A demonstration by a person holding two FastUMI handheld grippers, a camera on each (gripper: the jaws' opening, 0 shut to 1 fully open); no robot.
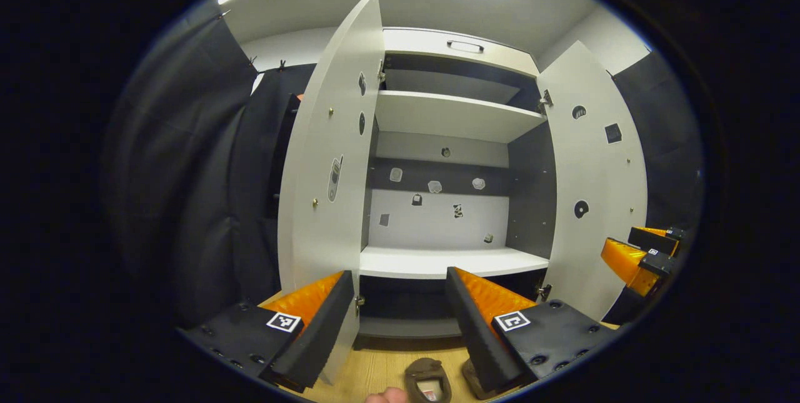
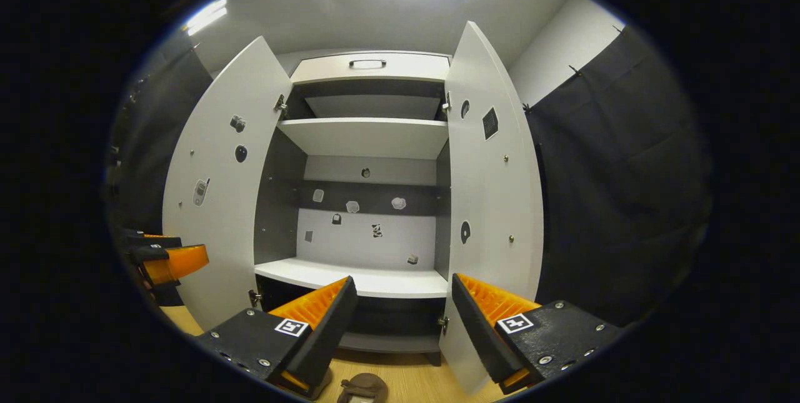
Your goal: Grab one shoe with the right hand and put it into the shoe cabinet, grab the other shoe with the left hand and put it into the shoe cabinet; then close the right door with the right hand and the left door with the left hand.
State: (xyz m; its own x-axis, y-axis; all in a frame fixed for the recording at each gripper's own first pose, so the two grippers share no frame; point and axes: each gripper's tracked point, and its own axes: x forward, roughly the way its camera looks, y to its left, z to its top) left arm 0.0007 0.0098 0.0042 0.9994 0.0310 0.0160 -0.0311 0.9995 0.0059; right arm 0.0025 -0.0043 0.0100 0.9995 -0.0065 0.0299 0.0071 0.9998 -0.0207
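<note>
The white shoe cabinet [image 1: 437,262] stands in front of me with its left door [image 1: 325,159] and right door [image 1: 594,172] both swung open and its shelves bare. A brown shoe [image 1: 428,381] lies on the wooden floor just below my left gripper [image 1: 400,275], which is open and holds nothing. A second shoe [image 1: 473,377] peeks out from behind its right finger. In the right gripper view, my right gripper [image 2: 404,279] is open above a brown shoe [image 2: 364,387], facing the cabinet shelf [image 2: 369,281] between the left door [image 2: 219,203] and right door [image 2: 494,190].
Black cloth hangs on both sides of the cabinet. A drawer with a handle [image 2: 367,64] tops the cabinet. Small stickers dot the back panel and the doors. The right gripper [image 1: 644,253] shows at the far right, the left gripper [image 2: 165,260] at the far left. Wooden floor [image 1: 381,372] lies below.
</note>
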